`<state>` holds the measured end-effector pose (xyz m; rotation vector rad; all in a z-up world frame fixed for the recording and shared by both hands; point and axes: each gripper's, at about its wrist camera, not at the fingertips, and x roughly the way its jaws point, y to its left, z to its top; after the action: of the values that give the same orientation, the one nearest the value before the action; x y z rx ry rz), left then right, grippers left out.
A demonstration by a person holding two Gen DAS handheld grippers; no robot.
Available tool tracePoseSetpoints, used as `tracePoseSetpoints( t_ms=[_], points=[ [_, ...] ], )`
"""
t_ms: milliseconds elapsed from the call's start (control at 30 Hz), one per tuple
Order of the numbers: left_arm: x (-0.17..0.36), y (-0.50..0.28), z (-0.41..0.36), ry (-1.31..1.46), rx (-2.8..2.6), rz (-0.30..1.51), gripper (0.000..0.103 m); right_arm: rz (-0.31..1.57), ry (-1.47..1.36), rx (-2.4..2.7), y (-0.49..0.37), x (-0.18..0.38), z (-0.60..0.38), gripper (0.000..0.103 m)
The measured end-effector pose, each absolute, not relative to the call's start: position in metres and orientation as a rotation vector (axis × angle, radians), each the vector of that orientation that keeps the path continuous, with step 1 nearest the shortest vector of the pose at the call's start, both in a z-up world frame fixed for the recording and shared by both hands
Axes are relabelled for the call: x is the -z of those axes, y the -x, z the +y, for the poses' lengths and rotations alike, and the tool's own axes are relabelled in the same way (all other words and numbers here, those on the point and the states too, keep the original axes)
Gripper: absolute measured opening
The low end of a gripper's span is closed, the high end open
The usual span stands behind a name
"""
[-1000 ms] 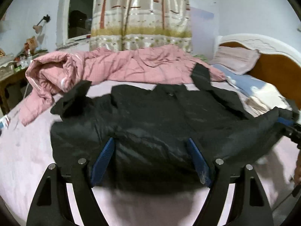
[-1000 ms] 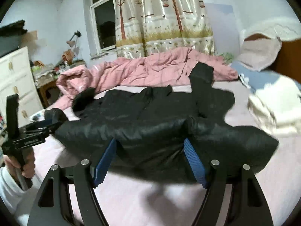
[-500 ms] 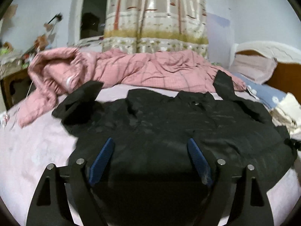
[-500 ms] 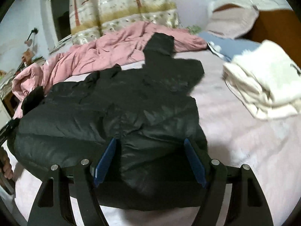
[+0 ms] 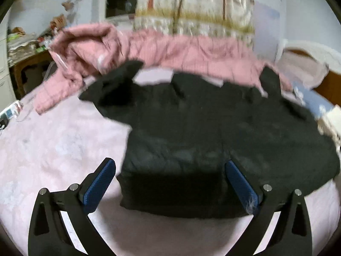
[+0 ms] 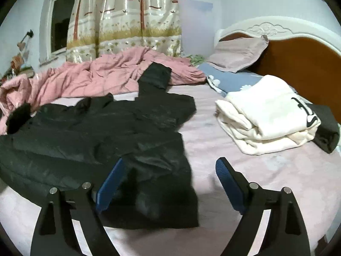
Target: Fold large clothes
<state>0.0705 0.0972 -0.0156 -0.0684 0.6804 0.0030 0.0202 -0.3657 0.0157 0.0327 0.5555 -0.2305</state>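
Opening on both sides: left tongs spreading wide, blue pads clear of the cloth, with the near hem of the black jacket lying between and just ahead of them, released. Right tongs opening too, nothing clamped; the jacket's near right corner lying on the bed between the fingers, closer to the left-hand pad, the other pad over bare pink sheet.

Jacket spread flat on the bed, hem toward the tongs, collar at the far side, long axis running away from both cameras. One sleeve reaching up and away onto the pink quilt; the other bunched at the far left edge, as seen from the left wrist. Left tongs over the hem's left part, right tongs over its right corner, so each hand about equally near its own side.

Farther out: a folded white garment on the sheet, well apart to the right, a pillow against the headboard, a patterned curtain behind.

Likely next: a fresh grasp for the first fold, probably at a side edge or sleeve.
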Motion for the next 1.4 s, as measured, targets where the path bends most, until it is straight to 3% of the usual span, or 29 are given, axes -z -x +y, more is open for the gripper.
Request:
tracePoseSetpoints(
  t_ms=[267,333,367,400,433,467,533,567,1033,1233,1333,1400],
  points=[
    [0.043,-0.089,0.086,0.079,0.085,0.806,0.103,0.805,-0.132,0.091,-0.049,0.027,-0.378,0.093],
    [0.047,-0.091,0.086,0.092,0.095,0.822,0.095,0.816,-0.214,0.054,-0.051,0.03,-0.386,0.091],
    [0.046,-0.089,0.085,0.092,0.099,0.822,0.09,0.812,-0.257,0.03,-0.05,0.032,-0.39,0.073],
    [0.044,-0.087,0.084,0.09,0.094,0.81,0.085,0.804,-0.294,0.008,-0.048,0.032,-0.392,0.044],
    [0.042,-0.084,0.084,0.094,0.098,0.798,0.067,0.785,-0.314,-0.005,-0.045,0.03,-0.392,0.034],
    [0.04,-0.081,0.083,0.101,0.119,0.793,0.042,0.765,-0.304,-0.003,-0.04,0.027,-0.39,0.021],
    [0.032,-0.072,0.08,0.096,0.128,0.772,0.02,0.736,-0.261,0.016,-0.032,0.021,-0.38,0.015],
    [0.027,-0.065,0.078,0.089,0.126,0.753,0.016,0.723,-0.233,0.031,-0.027,0.015,-0.375,0.013],
    [0.014,0.006,0.074,0.067,0.158,0.693,0.018,0.707,-0.182,0.087,0.065,-0.001,-0.371,0.013],
    [0.012,0.007,0.086,0.12,0.125,0.645,0.04,0.684,-0.125,0.146,0.062,0.001,-0.371,0.024],
    [0.004,0.015,0.091,0.135,0.113,0.561,0.062,0.643,-0.114,0.153,0.063,-0.004,-0.37,0.031],
    [0.001,0.02,0.091,0.133,0.103,0.523,0.071,0.627,-0.126,0.181,0.064,-0.006,-0.374,0.047]
  ],
)
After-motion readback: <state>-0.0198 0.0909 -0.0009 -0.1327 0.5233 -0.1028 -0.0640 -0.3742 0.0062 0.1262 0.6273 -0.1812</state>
